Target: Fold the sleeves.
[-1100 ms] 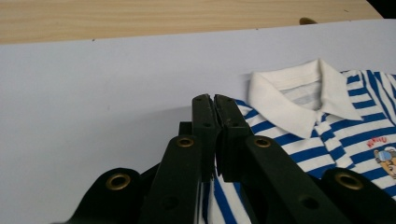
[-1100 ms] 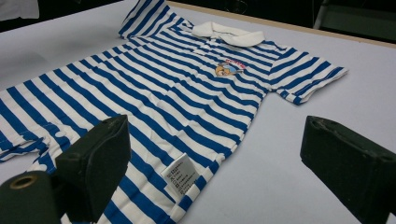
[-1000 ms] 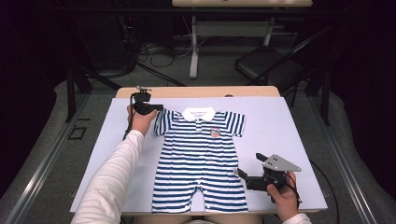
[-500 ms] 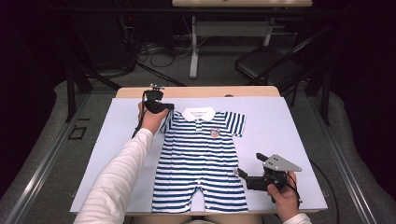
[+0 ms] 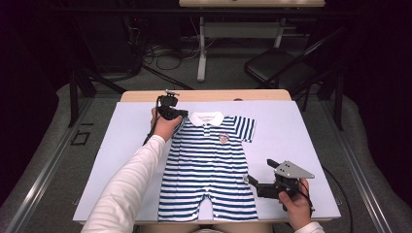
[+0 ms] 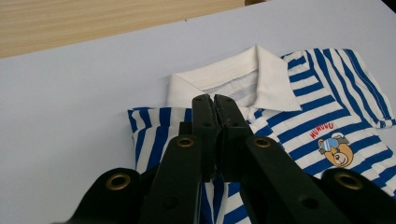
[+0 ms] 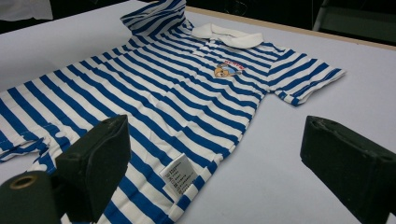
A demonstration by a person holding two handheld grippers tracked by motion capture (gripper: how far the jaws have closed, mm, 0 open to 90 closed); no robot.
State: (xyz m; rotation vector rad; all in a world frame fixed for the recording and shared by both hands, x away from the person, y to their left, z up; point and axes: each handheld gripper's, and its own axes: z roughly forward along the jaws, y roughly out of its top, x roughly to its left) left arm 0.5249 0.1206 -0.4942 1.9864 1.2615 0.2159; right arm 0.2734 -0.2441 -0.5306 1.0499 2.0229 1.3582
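A blue-and-white striped cotton baby romper (image 5: 209, 170) with a white collar (image 5: 206, 118) lies front-up on the pale lavender sheet (image 5: 291, 141) that covers the wooden counter (image 5: 204, 95). It is spread flat with its legs toward the person, which suits folding: every edge is within reach.

Left tongs (image 5: 176, 114): at the romper's left shoulder, just beside the collar. In the left gripper view the two black jaws stand pressed together, tips (image 6: 215, 109) over the striped sleeve (image 6: 149, 133). The sleeve looks doubled inward over the shoulder, and in the right gripper view it stands up in a raised fold (image 7: 154, 16). The tongs appear clenched on the sleeve cloth, though the pinch itself is hidden under the jaws. Likely reason for the hold: to carry the sleeve in across the chest as a first fold.

Right tongs (image 5: 253, 180): low at the romper's right side, near the hip hem, held in the right hand (image 5: 294, 206). Jaws released and standing wide apart, nothing between them. In the right gripper view a small white care label (image 7: 180, 177) pokes out of the side seam just ahead of them. Judgement: this hand waits, ready to pin or take the hem while the left works.

The right sleeve (image 5: 245, 128) lies flat and unfolded. A bear emblem (image 5: 224, 137) on the chest faces up, so the folding is being done onto the front. Folding looks barely begun.
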